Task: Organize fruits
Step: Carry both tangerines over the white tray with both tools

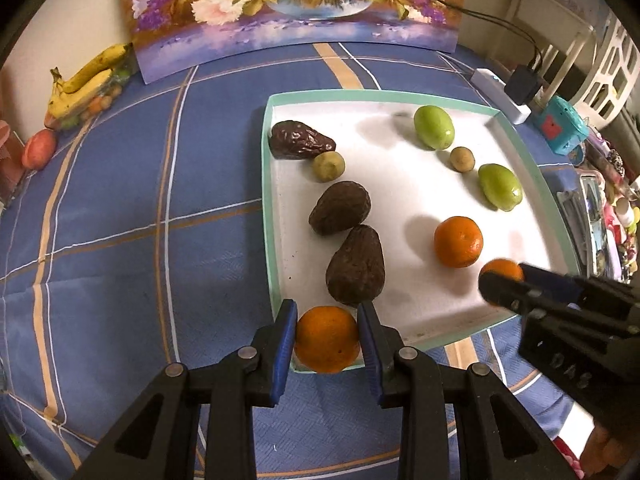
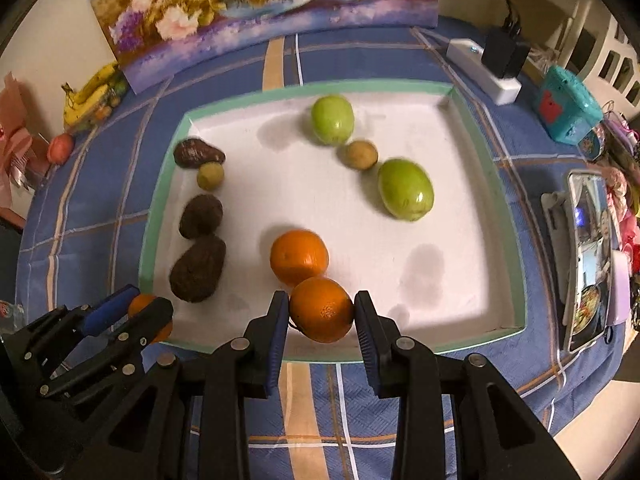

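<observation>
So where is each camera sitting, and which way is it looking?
Left wrist: sits on the left gripper, looks forward over the tray; its fingers hold an orange, and the right gripper enters at right.
Right wrist: sits on the right gripper, faces the same tray, holding another orange; the left gripper shows at lower left.
Both share the tray, the loose orange and the flower painting.

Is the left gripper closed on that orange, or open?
Shut on it: the left gripper has both blue fingers pressed against the round orange at the near rim of the teal-edged white tray.
</observation>
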Motion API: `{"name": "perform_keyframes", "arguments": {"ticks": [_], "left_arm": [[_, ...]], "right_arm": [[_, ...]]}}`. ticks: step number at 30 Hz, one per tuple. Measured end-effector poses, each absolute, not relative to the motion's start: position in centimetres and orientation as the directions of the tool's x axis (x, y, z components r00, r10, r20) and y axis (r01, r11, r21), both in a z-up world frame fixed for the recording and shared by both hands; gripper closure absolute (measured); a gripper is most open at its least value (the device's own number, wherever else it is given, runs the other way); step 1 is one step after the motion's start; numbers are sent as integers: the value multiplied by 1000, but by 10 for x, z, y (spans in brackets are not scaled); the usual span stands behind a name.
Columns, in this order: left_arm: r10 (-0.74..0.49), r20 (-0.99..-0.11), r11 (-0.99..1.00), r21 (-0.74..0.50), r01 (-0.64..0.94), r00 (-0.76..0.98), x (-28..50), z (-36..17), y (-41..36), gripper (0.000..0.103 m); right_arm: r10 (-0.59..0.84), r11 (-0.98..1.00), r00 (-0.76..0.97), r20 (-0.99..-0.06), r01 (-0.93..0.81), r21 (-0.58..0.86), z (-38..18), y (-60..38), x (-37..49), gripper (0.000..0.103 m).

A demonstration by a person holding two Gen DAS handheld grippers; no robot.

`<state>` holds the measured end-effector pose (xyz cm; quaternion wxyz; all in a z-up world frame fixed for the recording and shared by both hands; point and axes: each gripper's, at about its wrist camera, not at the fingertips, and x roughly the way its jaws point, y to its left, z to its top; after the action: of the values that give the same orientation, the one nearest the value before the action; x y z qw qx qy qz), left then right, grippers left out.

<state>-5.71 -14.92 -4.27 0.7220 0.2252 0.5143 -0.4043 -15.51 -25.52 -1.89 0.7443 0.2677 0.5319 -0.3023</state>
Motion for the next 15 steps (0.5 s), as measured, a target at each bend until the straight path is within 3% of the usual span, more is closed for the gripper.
{"name": "perform_keyframes", "arguments": {"ticks": [15], "left_arm": [[-328,-935,573,-82,816,136,-53,-55,-153,69]], "right_arm": [[-130,679,199,-971,731,59,-39,-251,-155,68]]}}
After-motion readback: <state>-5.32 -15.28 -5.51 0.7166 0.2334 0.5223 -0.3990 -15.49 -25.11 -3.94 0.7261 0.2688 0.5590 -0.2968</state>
